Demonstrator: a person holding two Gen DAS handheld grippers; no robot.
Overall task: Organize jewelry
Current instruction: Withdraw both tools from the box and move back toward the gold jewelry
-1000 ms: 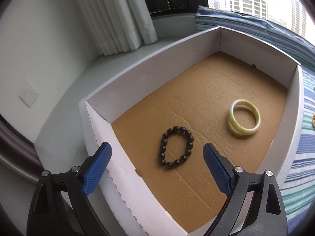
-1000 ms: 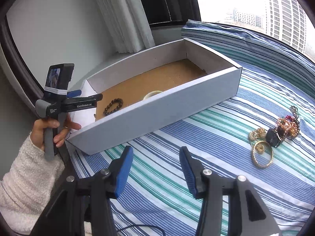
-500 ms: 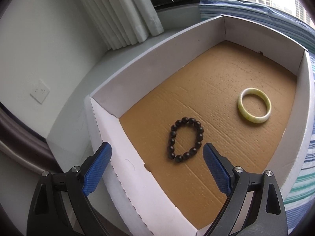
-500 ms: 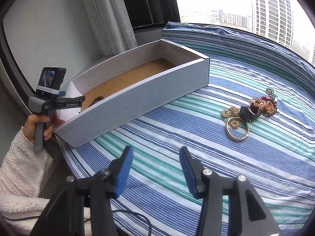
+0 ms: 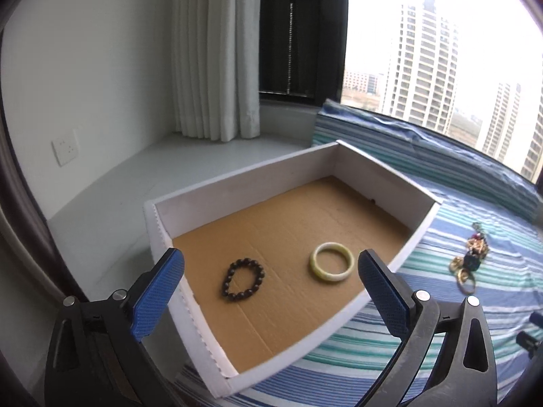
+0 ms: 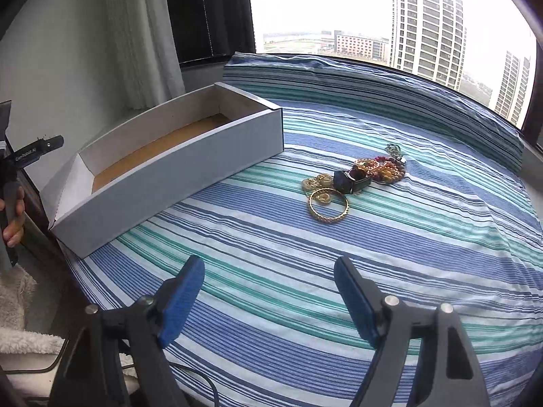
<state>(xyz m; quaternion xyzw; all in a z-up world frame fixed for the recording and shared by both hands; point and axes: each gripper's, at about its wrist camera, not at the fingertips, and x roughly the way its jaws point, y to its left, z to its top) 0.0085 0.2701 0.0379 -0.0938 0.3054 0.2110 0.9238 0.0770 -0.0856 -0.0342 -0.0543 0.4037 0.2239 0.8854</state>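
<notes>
Left wrist view: the left gripper (image 5: 269, 288) is spread wide with nothing between its blue pads; its jaws have just been opening further. It hangs above the near corner of a shallow white cardboard box (image 5: 237, 185) with a brown floor. Two items lie on that floor, well apart from each other: a dark beaded bracelet (image 5: 243, 279) toward the left and a pale green bangle (image 5: 332, 262) toward the right. Neither touches the box walls. The box rests on a bed covered with a blue, green and white striped sheet (image 5: 475, 305).

Right wrist view: the right gripper (image 6: 269, 302) is also spread, its jaws having just been opening, and it is empty. It hangs over bare striped sheet. Ahead of it, to the right of the box, lies a jewelry pile (image 6: 359, 178) of gold chains, beads and a dark watch, with a gold bangle (image 6: 328, 205) at its near edge. At the left border, a hand (image 6: 12, 217) holds the handle of the left gripper.
</notes>
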